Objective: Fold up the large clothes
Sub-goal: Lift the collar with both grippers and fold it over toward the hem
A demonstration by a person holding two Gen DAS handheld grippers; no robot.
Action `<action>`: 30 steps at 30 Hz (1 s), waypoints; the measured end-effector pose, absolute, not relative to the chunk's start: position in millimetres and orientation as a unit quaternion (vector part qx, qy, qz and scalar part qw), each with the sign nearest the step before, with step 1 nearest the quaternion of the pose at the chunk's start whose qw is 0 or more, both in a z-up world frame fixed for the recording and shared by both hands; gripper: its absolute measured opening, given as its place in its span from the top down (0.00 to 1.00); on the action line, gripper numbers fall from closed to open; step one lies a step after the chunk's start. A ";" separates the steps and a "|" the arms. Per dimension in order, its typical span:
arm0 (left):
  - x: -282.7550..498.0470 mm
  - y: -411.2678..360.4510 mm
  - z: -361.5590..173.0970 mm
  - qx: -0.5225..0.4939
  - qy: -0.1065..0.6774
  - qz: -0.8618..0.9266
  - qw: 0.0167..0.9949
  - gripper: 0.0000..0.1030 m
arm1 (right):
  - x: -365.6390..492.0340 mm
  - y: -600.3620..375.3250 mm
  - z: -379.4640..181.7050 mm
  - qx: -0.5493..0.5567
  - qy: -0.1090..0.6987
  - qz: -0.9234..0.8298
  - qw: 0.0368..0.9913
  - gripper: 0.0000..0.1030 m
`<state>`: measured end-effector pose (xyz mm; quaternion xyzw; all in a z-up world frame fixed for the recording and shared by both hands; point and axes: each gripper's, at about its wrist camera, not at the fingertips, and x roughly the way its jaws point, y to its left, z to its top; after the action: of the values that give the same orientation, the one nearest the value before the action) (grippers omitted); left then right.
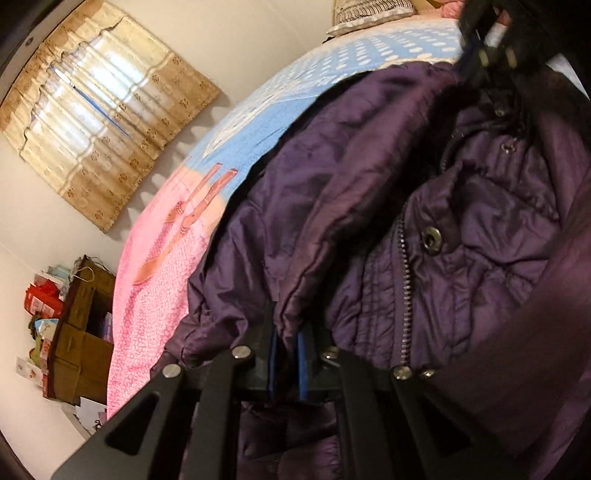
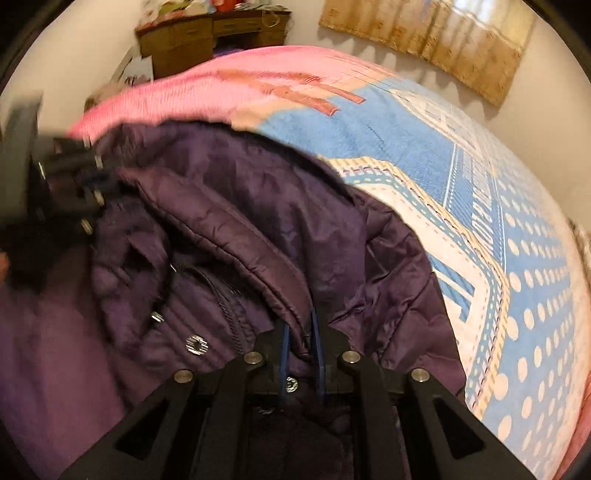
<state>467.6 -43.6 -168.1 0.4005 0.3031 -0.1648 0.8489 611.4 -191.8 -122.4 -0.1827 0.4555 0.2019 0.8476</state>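
A dark purple quilted jacket (image 1: 388, 206) with a zipper and metal snaps lies bunched on the bed. My left gripper (image 1: 287, 347) is shut on a fold of its edge, the fabric pinched between the blue pads. My right gripper (image 2: 301, 341) is shut on another fold of the same jacket (image 2: 236, 229). The right gripper also shows in the left wrist view (image 1: 487, 44) at the top right, over the jacket. The left gripper shows blurred in the right wrist view (image 2: 62, 184) at the left edge.
The bed is covered by a pink and blue patterned blanket (image 1: 258, 122), also in the right wrist view (image 2: 480, 206). A pillow (image 1: 369, 14) lies at the head. A brown cluttered dresser (image 1: 85, 325) stands past the bed's foot. A curtained window (image 1: 99, 107) is on the wall.
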 end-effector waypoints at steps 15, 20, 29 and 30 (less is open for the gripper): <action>460.3 -50.9 -172.2 0.410 0.295 -0.157 0.849 0.94 | 662.1 -174.5 -98.0 0.006 0.420 0.129 0.899 0.70; 460.0 -50.7 -171.7 0.410 0.293 -0.152 0.850 0.91 | 657.2 -166.3 -142.0 -0.042 0.479 0.119 0.869 0.70; 429.1 -53.0 -95.5 0.295 0.261 -0.174 0.903 0.40 | 648.4 -166.9 -163.0 -0.064 0.465 0.121 0.875 0.70; 430.8 -52.6 -84.1 0.266 0.255 -0.173 0.913 0.33 | 647.1 -166.9 -164.3 -0.062 0.458 0.122 0.878 0.70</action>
<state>430.8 -52.6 -84.1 0.2664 0.2554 -0.1730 0.9132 647.1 -166.9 -164.3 -0.0616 0.4583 0.1223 0.8782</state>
